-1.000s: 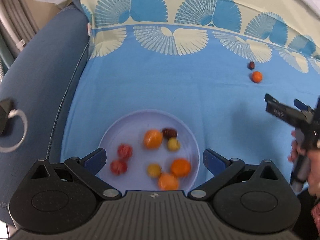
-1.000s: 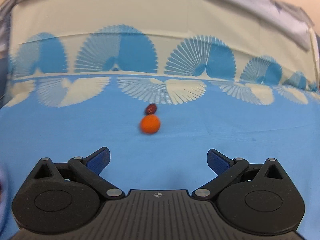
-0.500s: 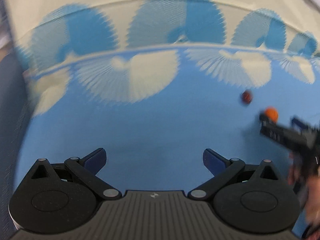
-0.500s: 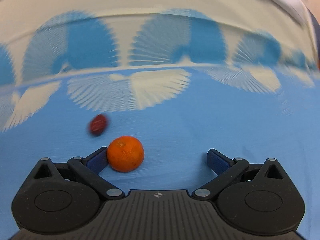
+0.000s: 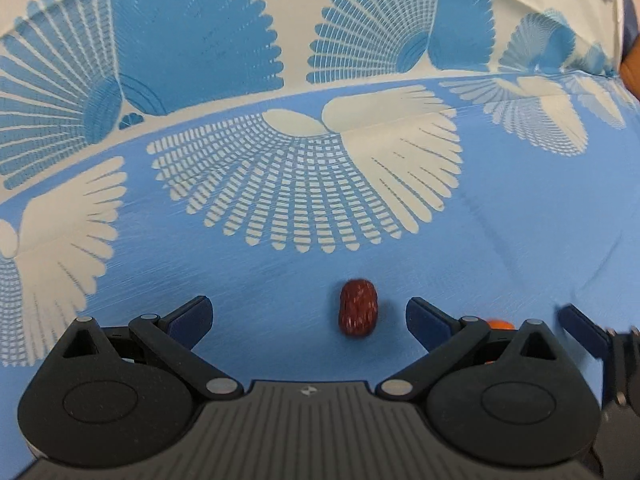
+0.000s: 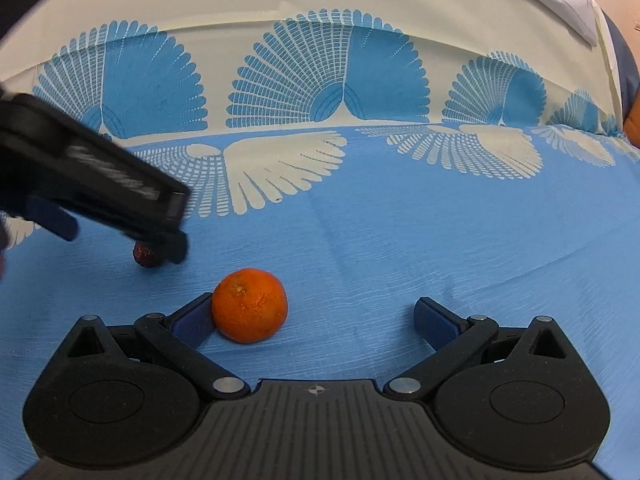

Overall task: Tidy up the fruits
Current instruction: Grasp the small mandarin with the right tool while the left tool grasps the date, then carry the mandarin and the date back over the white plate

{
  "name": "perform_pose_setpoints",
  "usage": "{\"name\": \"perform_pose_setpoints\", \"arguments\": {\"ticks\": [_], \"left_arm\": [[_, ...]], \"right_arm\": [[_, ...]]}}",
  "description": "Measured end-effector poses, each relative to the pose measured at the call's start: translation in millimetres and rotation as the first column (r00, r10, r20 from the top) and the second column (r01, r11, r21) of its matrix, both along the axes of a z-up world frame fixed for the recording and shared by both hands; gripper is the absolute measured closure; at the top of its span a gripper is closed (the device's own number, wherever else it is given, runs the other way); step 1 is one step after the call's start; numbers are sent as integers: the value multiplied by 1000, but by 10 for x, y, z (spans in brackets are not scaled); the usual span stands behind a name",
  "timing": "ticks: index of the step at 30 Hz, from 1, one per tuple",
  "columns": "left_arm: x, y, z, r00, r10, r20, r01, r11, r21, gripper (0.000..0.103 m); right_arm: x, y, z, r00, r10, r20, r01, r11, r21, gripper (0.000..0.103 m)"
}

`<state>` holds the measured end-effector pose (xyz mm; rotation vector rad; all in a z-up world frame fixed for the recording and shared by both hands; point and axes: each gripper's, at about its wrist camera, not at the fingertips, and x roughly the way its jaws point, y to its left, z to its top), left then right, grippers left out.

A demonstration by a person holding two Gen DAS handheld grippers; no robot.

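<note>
Left gripper (image 5: 308, 316) spread wide, empty; date (image 5: 358, 307) on blue cloth (image 5: 500, 240) between fingers, off-centre rightward. Right gripper (image 6: 314, 318) released; orange (image 6: 249, 305) touching left finger. Risks: uneven closing could roll either fruit; neighbouring grippers might collide.

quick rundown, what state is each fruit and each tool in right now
left tool: open, holding nothing, red date between its fingers
right tool: open, holding nothing, left finger against the orange
red date: lying on the cloth, not gripped
orange: resting on the cloth, whole, unpeeled, not gripped
tablecloth: spread out, lightly creased
</note>
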<state>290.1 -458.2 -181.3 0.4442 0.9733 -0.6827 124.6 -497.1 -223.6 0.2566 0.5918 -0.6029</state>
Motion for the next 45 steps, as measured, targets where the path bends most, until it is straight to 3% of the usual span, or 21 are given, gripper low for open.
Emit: {"name": "perform_pose_setpoints", "arguments": {"ticks": [3, 4, 5, 6, 7, 8, 10, 15, 18, 24, 28, 33, 40, 45], "left_arm": [[68, -23, -46, 999, 28, -30, -27, 1000, 10, 6], [52, -10, -23, 999, 36, -10, -36, 999, 5, 22], [16, 18, 27, 999, 28, 16, -28, 1000, -13, 55], [2, 26, 69, 1000, 20, 9, -20, 1000, -25, 74], [-3, 47, 96, 1000, 22, -22, -23, 999, -34, 82], [-31, 94, 126, 998, 41, -50, -43, 998, -50, 82], [-134, 175, 208, 999, 36, -31, -38, 998, -45, 82], [-495, 532, 570, 998, 13, 58, -15, 999, 37, 82], [-770, 920, 811, 996, 29, 87, -36, 996, 84, 82], [-1380, 1891, 1201, 997, 52, 58, -59, 989, 137, 82], [-1803, 2562, 1415, 992, 117, 40, -122, 983, 138, 82], [-2309, 3280, 1652, 981, 191, 35, -194, 973, 124, 82], [-2875, 4010, 1906, 963, 263, 56, -266, 961, 78, 82], [-3173, 4338, 2015, 952, 293, 84, -297, 954, 41, 82]], "right_arm": [[9, 7, 0, 1000, -1, -4, 1, 1000, -6, 1], [10, 13, 4, 1000, 0, -4, 0, 1000, -9, 5], [4, 26, 15, 1000, 18, 6, -18, 1000, -11, 29], [-9, 60, 46, 999, 36, 22, -36, 999, -25, 52], [-15, 108, 88, 999, 43, 24, -41, 998, -52, 67], [-10, 133, 104, 999, 44, 15, -43, 997, -65, 67], [-38, 136, 92, 999, 42, 24, -40, 998, -54, 67], [-195, 153, 318, 1000, -5, 19, 6, 999, -33, 66], [-524, 321, 560, 999, 1, 33, -1, 1000, -9, 66], [-1420, 1050, 930, 989, 145, -24, -144, 989, 26, 66], [-1880, 1542, 1197, 974, 222, -40, -216, 969, 119, 66], [-2176, 2101, 1545, 936, 351, 0, -344, 917, 199, 66], [-2445, 2860, 1962, 865, 500, 51, -502, 855, 132, 66], [-2625, 3224, 2042, 825, 563, 41, -565, 820, 96, 66]]}}
